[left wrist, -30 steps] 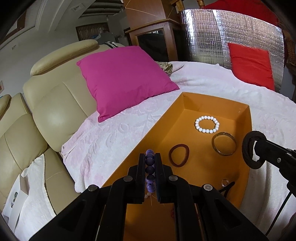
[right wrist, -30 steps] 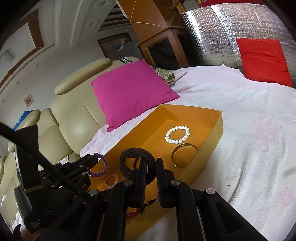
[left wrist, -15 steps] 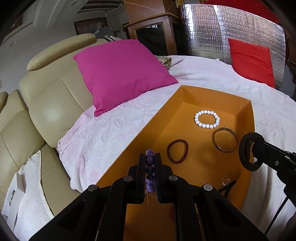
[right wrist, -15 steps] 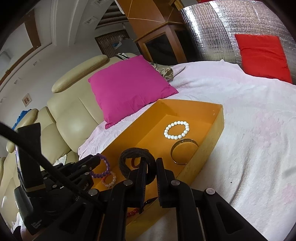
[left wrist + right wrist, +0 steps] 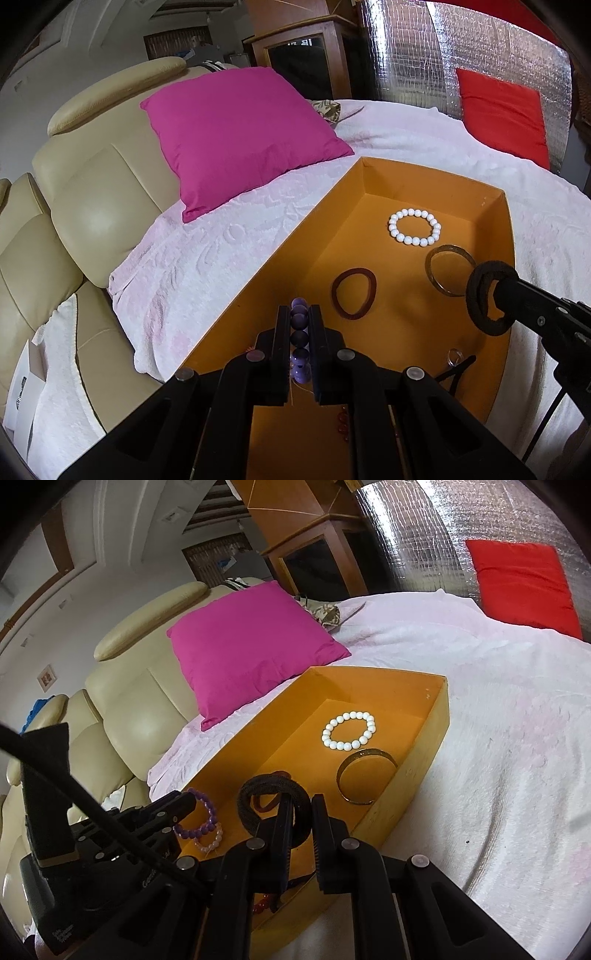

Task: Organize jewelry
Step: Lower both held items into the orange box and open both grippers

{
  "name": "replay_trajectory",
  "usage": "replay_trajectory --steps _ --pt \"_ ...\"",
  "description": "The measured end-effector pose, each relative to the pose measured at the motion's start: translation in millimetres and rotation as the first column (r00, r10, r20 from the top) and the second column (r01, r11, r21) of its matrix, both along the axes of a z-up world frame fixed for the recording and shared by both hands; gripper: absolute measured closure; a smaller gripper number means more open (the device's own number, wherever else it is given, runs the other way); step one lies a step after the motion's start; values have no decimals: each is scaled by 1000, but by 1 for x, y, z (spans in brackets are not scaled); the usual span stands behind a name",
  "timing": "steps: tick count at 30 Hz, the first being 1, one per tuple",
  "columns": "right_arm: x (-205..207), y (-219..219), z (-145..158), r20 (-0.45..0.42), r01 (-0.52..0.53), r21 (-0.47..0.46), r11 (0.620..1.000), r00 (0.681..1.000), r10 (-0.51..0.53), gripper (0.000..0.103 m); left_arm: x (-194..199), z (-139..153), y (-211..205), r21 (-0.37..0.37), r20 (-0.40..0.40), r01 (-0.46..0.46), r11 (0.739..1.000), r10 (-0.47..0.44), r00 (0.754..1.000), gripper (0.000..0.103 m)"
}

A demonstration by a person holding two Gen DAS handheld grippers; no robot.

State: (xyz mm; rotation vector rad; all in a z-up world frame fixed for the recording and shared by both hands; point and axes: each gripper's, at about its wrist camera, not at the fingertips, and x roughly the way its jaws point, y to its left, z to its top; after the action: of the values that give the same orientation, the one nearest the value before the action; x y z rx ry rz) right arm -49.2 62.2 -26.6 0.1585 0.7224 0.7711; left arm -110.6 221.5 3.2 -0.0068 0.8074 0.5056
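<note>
Hand-held grippers (image 5: 299,314) (image 5: 300,808) grip two bracelets (image 5: 300,332).

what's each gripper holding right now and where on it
Left gripper: purple bead bracelet, pinched across its beads. Right gripper: black fabric ring, clamped at its near edge.

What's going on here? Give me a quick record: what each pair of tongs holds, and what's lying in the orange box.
left tongs: shut on purple bead bracelet
right tongs: shut on black fabric ring
container: orange box on white bedspread
lying in box: white bead bracelet, metal bangle, dark red band, small ring
nearby: pink pillow
</note>
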Motion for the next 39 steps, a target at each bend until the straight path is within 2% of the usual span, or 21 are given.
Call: replay_trajectory --steps 39 --pt "9 6 -9 -37 13 -3 1000 999 -14 92 9 -11 1 -16 -51 10 1000 -11 999 93"
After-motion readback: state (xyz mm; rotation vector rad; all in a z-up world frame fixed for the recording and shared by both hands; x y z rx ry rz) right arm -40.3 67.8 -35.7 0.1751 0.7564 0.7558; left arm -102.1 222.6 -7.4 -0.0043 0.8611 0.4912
